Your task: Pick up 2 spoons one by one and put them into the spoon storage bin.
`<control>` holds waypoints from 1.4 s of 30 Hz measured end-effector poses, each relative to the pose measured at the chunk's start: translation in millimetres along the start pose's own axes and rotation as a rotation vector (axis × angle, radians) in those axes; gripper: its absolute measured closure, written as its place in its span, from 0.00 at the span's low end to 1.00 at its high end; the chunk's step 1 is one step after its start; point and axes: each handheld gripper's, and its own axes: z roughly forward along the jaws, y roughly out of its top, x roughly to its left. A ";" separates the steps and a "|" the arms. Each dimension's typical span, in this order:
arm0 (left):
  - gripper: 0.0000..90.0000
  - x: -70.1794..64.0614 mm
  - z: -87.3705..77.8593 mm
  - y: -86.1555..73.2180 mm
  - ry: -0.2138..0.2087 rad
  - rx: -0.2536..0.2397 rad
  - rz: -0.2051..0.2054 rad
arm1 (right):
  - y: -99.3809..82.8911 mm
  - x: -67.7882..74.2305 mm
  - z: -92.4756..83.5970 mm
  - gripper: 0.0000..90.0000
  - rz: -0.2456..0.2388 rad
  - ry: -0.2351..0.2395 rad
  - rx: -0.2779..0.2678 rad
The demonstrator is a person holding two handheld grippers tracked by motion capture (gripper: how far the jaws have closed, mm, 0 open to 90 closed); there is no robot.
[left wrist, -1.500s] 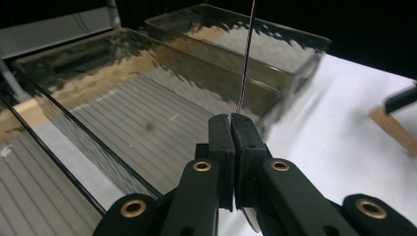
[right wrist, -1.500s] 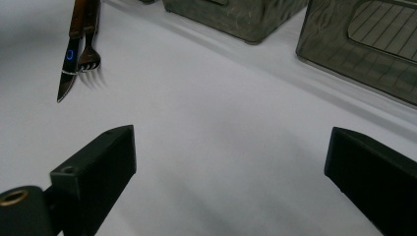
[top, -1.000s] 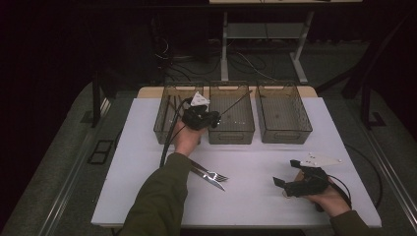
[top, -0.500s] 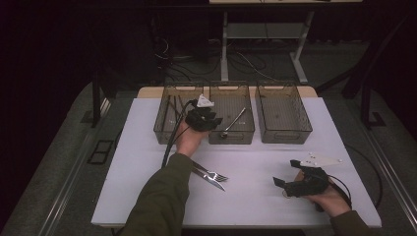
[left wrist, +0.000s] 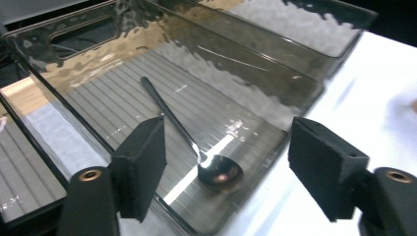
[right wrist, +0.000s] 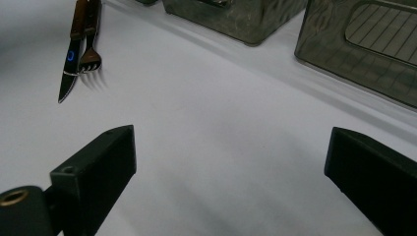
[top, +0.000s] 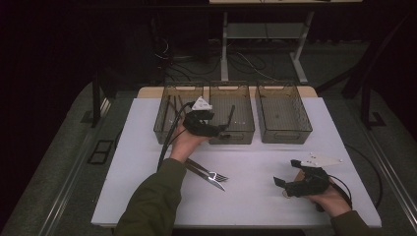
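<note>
Over the middle bin: my left gripper (top: 222, 129) hovers at the near wall, held in my left hand (top: 186, 142).
Left jaws: they have just been opening and now stand well apart; nothing sits between the pads, as I see in the left gripper view.
Spoon (left wrist: 196, 147): it lies free on the ribbed floor of the middle bin (top: 246, 135), bowl toward the near wall, handle running away toward the far end; I see it below the gap of my left jaws, apart from both pads.
Right gripper (top: 287, 184): I hold it low over the white table (top: 255, 206) at the near right, in my right hand (top: 329, 199).
Right jaws: spread wide, with bare table between them and nothing gripped.
Knife (right wrist: 71, 59) and fork (right wrist: 90, 51): they lie side by side on the table, touching or nearly so, near my left forearm and well apart from my right gripper.
Left bin (top: 167, 132): just beside the middle one, on its left.
Right bin (top: 282, 132): just beside the middle one, on its right.
</note>
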 end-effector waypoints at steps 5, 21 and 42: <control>0.23 -6.9 -17.9 -11.9 -0.012 0.004 0.016 | 0.1 0.0 0.1 0.06 0.001 -0.002 0.000; 0.10 -28.8 -67.3 -76.8 -0.043 0.002 0.031 | 0.2 -0.5 -1.9 0.06 0.005 -0.004 -0.004; 0.00 -55.1 -104.4 -134.1 -0.082 0.017 -0.003 | 10.1 -7.4 -20.0 0.15 0.004 0.016 0.068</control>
